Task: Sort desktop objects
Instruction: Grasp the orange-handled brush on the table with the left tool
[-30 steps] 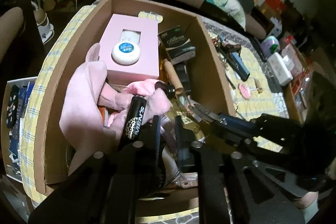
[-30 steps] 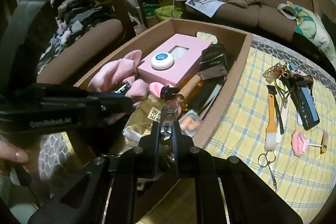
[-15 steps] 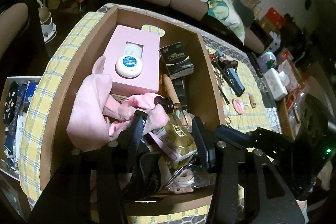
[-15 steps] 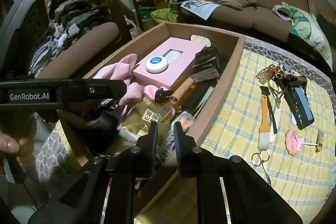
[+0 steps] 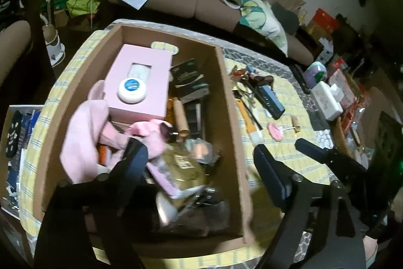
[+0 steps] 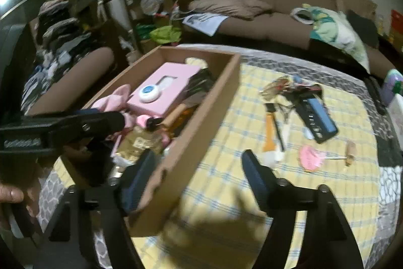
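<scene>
Okay, left gripper [image 5: 199,158] jaws just opened, nothing between, over cardboard box [image 5: 233,117] clutter. Right gripper [image 6: 199,168] also just opened, empty, straddling box wall. I'd swing right toward orange brush [image 6: 269,132] on tablecloth [image 6: 340,168], approach clean.

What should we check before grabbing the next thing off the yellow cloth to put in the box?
1. Left gripper open with nothing in it: ok; its jaws have just been opening.
2. Right gripper open with nothing in it: ok; its jaws have just been opening.
3. Things left on the yellow cloth: ok, orange-handled brush and pink item lie there.
4. Room in the cardboard box: not ok, crowded.
5. Picture sharp: not ok, blurred.
</scene>
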Action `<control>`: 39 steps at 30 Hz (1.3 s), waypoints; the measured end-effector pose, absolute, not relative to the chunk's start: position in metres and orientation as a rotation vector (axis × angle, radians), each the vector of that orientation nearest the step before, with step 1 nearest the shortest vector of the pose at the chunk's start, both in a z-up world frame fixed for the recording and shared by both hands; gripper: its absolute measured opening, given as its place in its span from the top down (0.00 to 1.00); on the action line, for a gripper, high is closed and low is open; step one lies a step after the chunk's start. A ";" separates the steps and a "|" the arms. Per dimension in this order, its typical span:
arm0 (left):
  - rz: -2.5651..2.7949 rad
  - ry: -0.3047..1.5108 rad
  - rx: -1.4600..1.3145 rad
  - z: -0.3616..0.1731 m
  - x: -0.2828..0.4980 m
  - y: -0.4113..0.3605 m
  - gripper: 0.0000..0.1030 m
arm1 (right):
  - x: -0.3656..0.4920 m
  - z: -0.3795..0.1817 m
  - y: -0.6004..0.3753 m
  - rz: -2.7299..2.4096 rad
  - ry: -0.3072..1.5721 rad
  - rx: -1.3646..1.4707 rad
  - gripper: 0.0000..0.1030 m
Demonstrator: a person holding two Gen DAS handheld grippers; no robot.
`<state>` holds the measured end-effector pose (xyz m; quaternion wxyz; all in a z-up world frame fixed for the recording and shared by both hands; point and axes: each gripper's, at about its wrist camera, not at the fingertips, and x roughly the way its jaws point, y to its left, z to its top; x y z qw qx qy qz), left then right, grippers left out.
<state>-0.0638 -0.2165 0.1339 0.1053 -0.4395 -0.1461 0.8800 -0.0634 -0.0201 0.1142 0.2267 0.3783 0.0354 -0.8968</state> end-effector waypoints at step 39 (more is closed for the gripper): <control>2.559 0.029 -1.568 0.011 -0.216 0.000 0.59 | -0.131 0.048 0.222 -2.686 -0.282 1.306 0.23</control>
